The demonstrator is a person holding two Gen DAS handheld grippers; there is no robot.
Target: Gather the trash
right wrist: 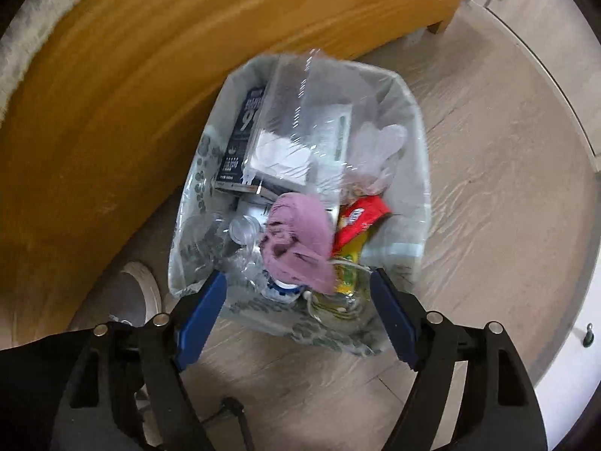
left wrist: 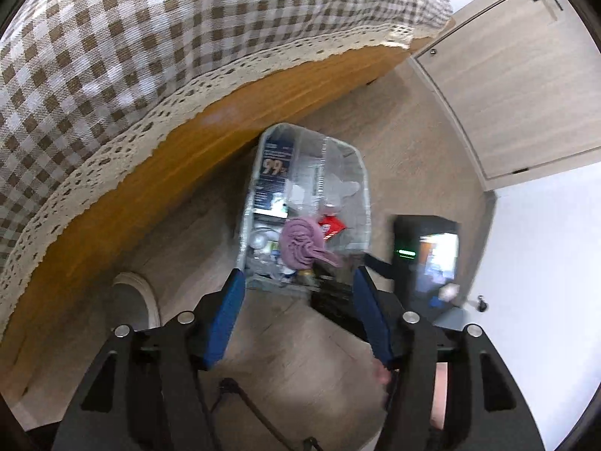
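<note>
The trash bin [right wrist: 398,112], lined with a clear plastic bag [right wrist: 195,203], stands on the floor straight ahead of the right gripper [right wrist: 298,282], whose blue fingers [right wrist: 203,308] are spread wide with nothing between them. Inside the bin, nearest the fingertips, lies a crumpled pink cloth [right wrist: 296,240]; just right of it sits a red and yellow wrapper [right wrist: 357,233]. Left of the cloth are clear plastic cups or bottles [right wrist: 244,229], blurred and hard to separate. Farther in, a dark blue carton [right wrist: 240,139] with large digits leans on the left wall, beside white packaging [right wrist: 285,158] under clear film. A small blue and white item near the fingertips is too smeared to name.

In the left wrist view the same bin [left wrist: 360,188] lies ahead of the left gripper [left wrist: 298,278], also spread apart and empty, with the cloth [left wrist: 300,240] and carton [left wrist: 272,173] visible. A wooden table [left wrist: 157,188] with a checked, lace-edged tablecloth [left wrist: 150,45] rises to the left. To the right stands a dark device [left wrist: 405,251] with a green light, partly cut off and blurred. A pale round object [left wrist: 142,297] on the floor at lower left is half hidden by the gripper body.
</note>
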